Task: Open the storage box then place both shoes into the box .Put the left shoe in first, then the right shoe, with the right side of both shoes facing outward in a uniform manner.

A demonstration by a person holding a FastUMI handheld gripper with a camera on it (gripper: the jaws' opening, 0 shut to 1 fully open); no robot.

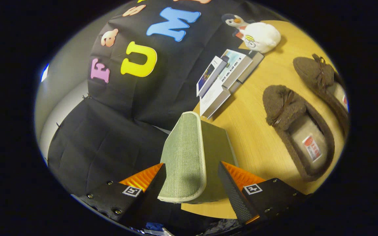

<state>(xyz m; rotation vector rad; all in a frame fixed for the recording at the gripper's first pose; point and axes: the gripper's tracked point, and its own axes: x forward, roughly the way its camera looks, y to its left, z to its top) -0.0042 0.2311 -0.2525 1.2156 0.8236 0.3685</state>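
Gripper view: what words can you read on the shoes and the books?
Nearer shoe, insole label: red print, too small to read.
Books: covers too blurred to read.
Gripper tags: square patterns, no words; its fingers flank the green box lid.

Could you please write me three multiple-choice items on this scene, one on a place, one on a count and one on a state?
1. Where is the green storage box?
A. between the fingers
B. beside the plush toy
C. on the books

2. How many brown shoes lie on the table?
A. one
B. two
C. three

3. How do the gripper fingers stand?
A. pressed together
B. apart around the lid
C. clamped on a shoe

Answers:
1 A, it sits between the fingers.
2 B, the near shoe and far shoe.
3 B, each finger shows a gap to the raised lid.
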